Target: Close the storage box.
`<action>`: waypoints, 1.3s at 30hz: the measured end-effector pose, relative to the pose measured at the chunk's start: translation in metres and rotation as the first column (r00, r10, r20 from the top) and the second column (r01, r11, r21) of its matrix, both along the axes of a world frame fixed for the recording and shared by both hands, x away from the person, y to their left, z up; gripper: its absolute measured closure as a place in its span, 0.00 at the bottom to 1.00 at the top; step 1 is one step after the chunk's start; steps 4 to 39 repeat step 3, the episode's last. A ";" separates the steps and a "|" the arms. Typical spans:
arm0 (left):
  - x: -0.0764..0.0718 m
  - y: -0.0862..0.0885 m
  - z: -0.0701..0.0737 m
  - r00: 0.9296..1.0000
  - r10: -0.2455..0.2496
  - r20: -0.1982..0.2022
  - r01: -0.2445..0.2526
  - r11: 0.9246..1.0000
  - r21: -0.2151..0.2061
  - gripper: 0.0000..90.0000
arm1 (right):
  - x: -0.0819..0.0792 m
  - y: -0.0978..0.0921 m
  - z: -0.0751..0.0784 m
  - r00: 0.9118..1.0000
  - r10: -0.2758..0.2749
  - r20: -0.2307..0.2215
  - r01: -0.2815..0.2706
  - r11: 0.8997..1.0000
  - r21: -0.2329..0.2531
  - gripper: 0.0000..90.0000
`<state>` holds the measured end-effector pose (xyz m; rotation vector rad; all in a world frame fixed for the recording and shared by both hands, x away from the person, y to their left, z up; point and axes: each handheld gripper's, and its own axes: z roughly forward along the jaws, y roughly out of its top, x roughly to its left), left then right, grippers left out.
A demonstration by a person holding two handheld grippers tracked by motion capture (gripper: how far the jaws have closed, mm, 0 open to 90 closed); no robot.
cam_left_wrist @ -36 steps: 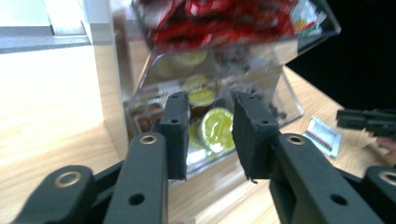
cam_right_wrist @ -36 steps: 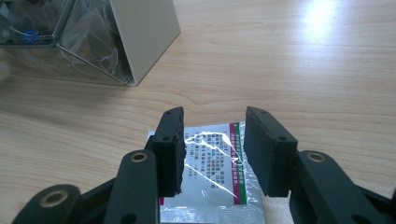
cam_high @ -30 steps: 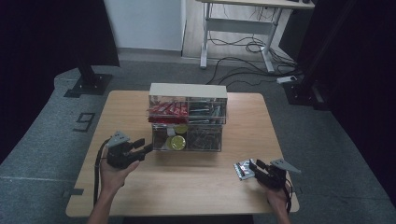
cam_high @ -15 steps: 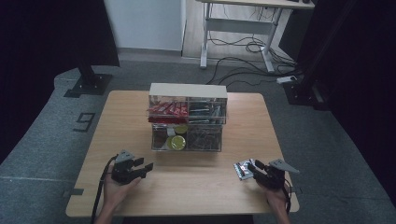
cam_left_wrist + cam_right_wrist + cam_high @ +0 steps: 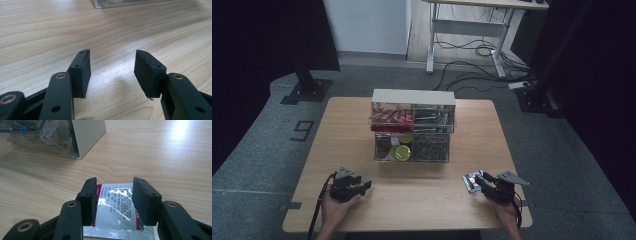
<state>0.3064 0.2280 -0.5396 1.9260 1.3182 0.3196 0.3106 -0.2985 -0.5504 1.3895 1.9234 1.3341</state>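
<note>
Here, right tool [image 5: 114, 202] at the near right of the wooden worktop [image 5: 422, 200], jaws apart and straddling a silvery foil sachet [image 5: 117, 212] with a magenta edge and small print. Sachet lying flat on the wood, passing between and under the two black pads, not clamped; whether the pads touch it, hard to tell. Seen from above, same sachet [image 5: 472, 181] just left of the right tool [image 5: 484, 184], near the worktop's near right corner. Left tool [image 5: 112, 72] at the near left, jaws wide apart over bare wood, holding nothing; from above, left tool [image 5: 362, 186] well apart from the sachet. Clear two-tier organiser box [image 5: 413, 131] in the middle of the worktop, farther off than both tools, red packets in its upper left compartment, yellow-green lids in the lower tier. Corner of that box [image 5: 85, 137] at the far left in the right gripper view.
</note>
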 end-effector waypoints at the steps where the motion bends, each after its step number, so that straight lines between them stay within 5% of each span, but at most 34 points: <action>1: 0.000 0.000 0.000 1.000 0.001 0.002 -0.001 1.000 0.000 0.53 | 0.000 0.000 0.000 1.000 0.000 0.000 0.000 1.000 0.000 0.61; 39: 0.001 -0.001 -0.002 1.000 0.001 0.008 -0.001 1.000 0.013 0.53 | 0.000 -0.001 0.000 1.000 -0.004 0.001 0.004 1.000 0.000 0.59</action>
